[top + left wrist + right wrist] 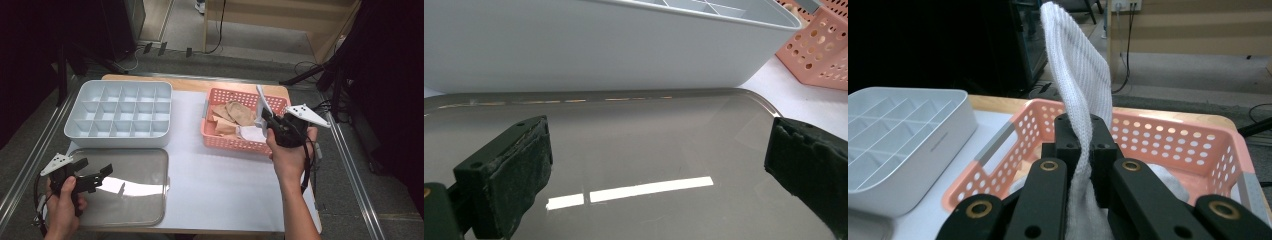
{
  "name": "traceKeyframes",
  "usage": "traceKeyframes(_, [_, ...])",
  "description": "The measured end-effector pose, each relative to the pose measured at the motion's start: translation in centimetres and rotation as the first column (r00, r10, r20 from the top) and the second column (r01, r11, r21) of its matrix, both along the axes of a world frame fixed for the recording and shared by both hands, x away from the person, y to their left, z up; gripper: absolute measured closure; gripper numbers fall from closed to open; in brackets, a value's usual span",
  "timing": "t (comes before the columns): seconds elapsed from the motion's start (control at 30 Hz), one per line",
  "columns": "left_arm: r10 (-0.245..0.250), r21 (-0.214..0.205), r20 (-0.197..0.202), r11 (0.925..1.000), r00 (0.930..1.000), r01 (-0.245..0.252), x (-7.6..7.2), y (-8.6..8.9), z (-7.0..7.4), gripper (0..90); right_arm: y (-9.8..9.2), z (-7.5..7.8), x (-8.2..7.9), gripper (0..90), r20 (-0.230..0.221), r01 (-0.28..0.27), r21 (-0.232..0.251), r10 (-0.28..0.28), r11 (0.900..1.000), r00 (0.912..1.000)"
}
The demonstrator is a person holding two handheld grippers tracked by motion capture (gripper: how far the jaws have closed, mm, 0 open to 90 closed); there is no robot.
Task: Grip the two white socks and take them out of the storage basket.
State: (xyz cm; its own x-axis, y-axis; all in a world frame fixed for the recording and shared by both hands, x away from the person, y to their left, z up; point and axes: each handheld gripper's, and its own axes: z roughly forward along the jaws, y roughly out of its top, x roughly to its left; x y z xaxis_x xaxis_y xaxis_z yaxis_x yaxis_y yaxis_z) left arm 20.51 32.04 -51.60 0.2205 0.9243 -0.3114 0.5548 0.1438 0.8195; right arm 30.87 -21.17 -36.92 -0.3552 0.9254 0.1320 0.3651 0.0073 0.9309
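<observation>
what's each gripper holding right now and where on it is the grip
The right gripper is shut on a white sock, pinched partway along its length, one end standing above the jaws over the pink basket. The left gripper is open, holding nothing.

Grey divided box, clear lid

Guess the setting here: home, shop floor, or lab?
Probably a lab or data-collection room: a small table fenced by metal rails, loose cables on the floor, dark equipment stands, and a sorting setup of divided tray and pink basket.
</observation>
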Motion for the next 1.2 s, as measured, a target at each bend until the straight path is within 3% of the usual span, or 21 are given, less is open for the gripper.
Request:
traceKeyframes(0.4, [-0.004, 0.003, -0.003, 1.0000, 1.0000, 0.004, -0.1, -0.1, 0.0, 0.0, 0.7, -2.2, -4.3, 88.0, -0.006, -0.060, 0.014, 0.060, 0.9981, 0.9982])
traceKeyframes(0.77, [-0.003, 0.005, 0.000, 1.0000, 1.0000, 0.003, -0.1, -0.1, 0.1, 0.0, 1.5, -5.3, -8.0, 87.9, -0.039, -0.112, 0.044, 0.114, 0.9927, 0.9927])
traceKeyframes(1.0, [-0.008, 0.007, -0.001, 0.9999, 1.0000, 0.008, -0.1, -0.3, 0.1, 0.0, 2.8, -8.7, -9.3, 87.9, -0.084, -0.145, 0.036, 0.148, 0.9887, 0.9854])
traceKeyframes(1.2, [-0.009, 0.008, -0.003, 0.9999, 1.0000, 0.009, -0.1, -0.2, 0.1, 0.0, 4.1, -12.2, -9.2, 87.6, -0.128, -0.149, -0.040, 0.142, 0.9881, 0.9815])
